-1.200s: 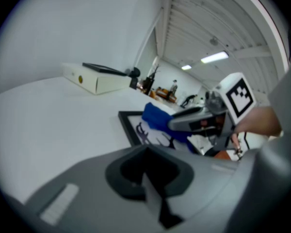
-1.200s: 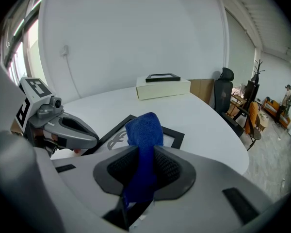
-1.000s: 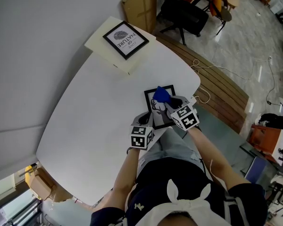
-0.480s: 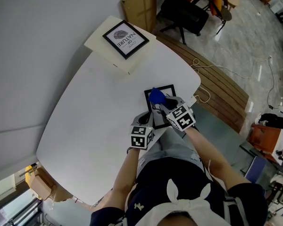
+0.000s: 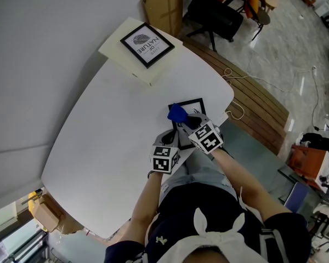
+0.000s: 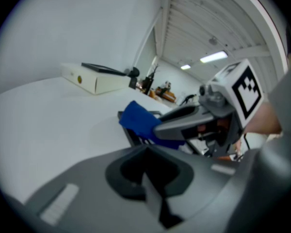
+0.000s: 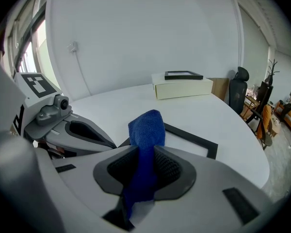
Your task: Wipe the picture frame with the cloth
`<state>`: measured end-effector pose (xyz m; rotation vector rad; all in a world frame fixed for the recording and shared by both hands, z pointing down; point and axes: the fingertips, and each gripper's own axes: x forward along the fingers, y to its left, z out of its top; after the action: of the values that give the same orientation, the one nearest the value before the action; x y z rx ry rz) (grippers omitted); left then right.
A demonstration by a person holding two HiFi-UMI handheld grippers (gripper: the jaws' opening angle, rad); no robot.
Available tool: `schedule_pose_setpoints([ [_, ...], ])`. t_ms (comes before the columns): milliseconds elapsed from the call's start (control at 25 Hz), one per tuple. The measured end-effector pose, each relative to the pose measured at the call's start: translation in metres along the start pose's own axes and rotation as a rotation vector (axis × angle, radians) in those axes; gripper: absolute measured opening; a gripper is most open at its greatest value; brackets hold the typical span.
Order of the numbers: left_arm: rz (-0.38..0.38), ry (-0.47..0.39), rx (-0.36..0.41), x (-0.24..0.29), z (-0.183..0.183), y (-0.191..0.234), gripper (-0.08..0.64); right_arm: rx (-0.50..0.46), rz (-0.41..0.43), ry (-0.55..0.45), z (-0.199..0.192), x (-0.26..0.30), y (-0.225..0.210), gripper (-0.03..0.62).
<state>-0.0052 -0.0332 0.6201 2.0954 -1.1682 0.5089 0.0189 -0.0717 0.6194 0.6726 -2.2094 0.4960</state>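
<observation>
right gripper [image 7: 144, 164]: jaws clamped on the blue cloth [image 7: 146, 127]
left gripper [image 6: 148, 161]: jaws together, nothing between
picture frame [image 5: 196, 103]: flat on the table [image 5: 109, 136], cloth at its far-left corner
head view only: second frame [image 5: 147, 44] on a box [image 5: 153, 73]

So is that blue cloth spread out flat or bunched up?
Bunched up. The blue cloth is pinched between the right gripper's jaws, a folded wad poking out over the black picture frame.
</observation>
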Motion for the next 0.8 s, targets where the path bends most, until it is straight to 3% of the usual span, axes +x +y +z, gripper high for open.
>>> schedule_pose_setpoints([
  [800,0.001,0.002,0.004,0.001,0.000,0.000,0.003,0.011,0.074,-0.017,-0.007,0.000,0.027,0.089],
])
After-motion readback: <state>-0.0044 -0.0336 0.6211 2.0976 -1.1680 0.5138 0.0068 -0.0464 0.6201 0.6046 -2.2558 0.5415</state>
